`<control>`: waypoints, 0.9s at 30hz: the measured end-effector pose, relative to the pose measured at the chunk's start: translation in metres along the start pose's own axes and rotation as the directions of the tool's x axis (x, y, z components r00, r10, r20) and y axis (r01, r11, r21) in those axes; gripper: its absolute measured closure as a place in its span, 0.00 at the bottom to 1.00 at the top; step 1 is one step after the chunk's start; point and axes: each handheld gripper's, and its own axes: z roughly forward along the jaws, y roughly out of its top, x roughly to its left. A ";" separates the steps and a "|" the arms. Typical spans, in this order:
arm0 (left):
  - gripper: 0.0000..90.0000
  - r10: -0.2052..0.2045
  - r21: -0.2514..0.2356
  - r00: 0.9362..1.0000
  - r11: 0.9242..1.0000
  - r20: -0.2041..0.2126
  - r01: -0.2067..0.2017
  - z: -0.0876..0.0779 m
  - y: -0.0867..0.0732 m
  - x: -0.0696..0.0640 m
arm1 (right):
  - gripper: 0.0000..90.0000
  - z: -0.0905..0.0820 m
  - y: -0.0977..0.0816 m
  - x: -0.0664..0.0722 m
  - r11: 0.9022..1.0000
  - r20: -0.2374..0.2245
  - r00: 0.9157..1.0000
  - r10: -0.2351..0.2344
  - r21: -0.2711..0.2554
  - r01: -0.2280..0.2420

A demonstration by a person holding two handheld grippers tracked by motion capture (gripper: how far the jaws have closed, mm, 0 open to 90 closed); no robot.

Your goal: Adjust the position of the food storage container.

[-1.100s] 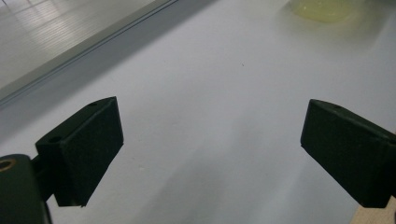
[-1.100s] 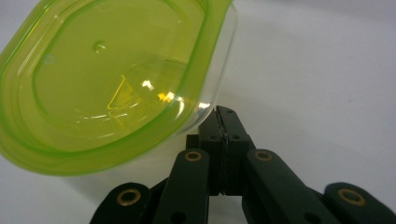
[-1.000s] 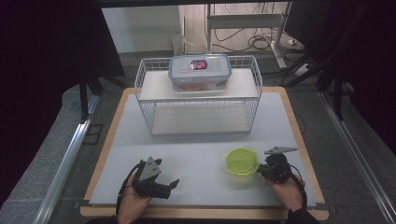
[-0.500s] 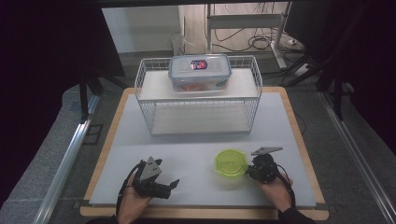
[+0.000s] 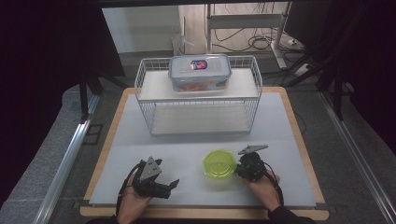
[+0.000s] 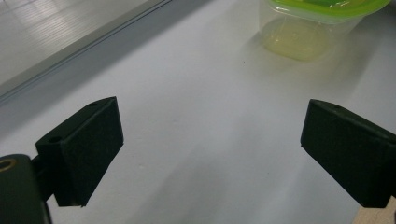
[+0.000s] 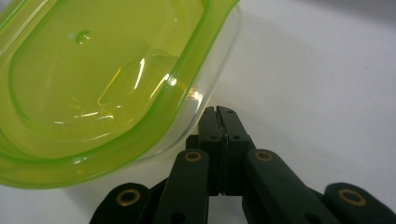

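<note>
So the right gripper (image 5: 246,164) sits near the front edge of the table (image 5: 280,140), toward the right side, and its jaws are pressed flat together with nothing between them. In the right gripper view the closed tips (image 7: 219,122) are right up against the clear wall of the small tub with the lime green lid (image 7: 107,88), just under the lid's rim; can't really tell if they're touching it or just a hair off. From the high view that tub (image 5: 219,164) sits just left of the gripper, front-center of the table.

The left gripper (image 5: 161,183) is over by the front-left, well apart from the tub, lying in the person's left hand (image 5: 133,200). Its jaws are spread wide and empty, and the left gripper view shows bare white table between them with the tub (image 6: 317,25) farther off.

Toward the back edge there's a white wire rack (image 5: 198,100), and on its top shelf a bigger clear container with a blue-trimmed lid (image 5: 199,71).
</note>
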 end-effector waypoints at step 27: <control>0.06 0.004 0.022 1.000 1.000 0.012 -0.004 0.002 -0.003 0.001 | 0.70 -0.019 -0.003 -0.016 0.999 0.048 0.998 -0.035 -0.026 0.036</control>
